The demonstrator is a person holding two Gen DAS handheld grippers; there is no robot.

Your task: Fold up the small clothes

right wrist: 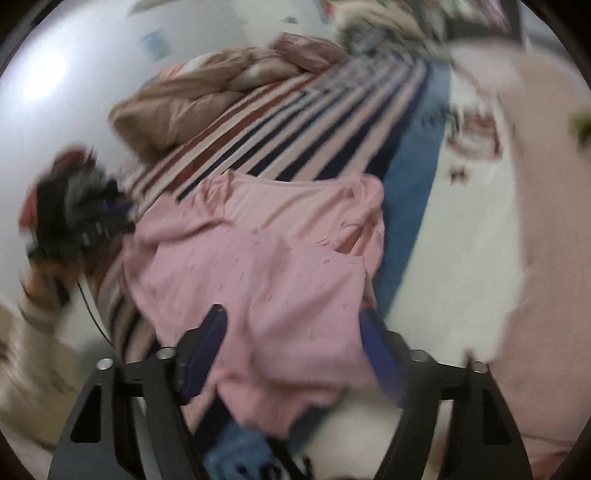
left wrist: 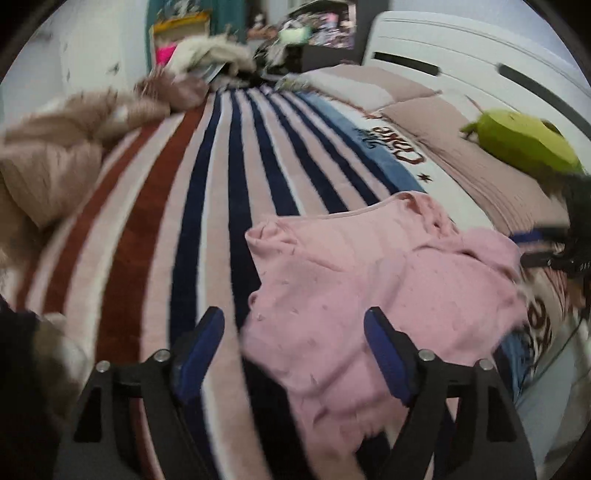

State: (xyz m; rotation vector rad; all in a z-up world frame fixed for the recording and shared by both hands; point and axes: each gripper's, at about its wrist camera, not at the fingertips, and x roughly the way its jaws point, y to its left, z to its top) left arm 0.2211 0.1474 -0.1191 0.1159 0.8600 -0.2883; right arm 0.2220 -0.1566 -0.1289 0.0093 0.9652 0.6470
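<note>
A small pink garment (left wrist: 373, 291) lies rumpled and partly folded on a striped blanket (left wrist: 207, 192). My left gripper (left wrist: 293, 325) is open, hovering over the garment's near left edge, holding nothing. The right gripper shows at the right edge of the left wrist view (left wrist: 554, 254), next to the garment's far side. In the right wrist view the pink garment (right wrist: 266, 266) lies under my right gripper (right wrist: 291, 325), which is open with its jaws spread over the cloth. The left gripper appears blurred at the left (right wrist: 85, 221).
A tan quilt (left wrist: 62, 155) is bunched at the left of the bed. A green plush toy (left wrist: 524, 140) lies on the pink bedding at right. A white headboard (left wrist: 461, 55) and cluttered shelves (left wrist: 314, 26) stand beyond. The person's sleeve (right wrist: 33, 354) is at lower left.
</note>
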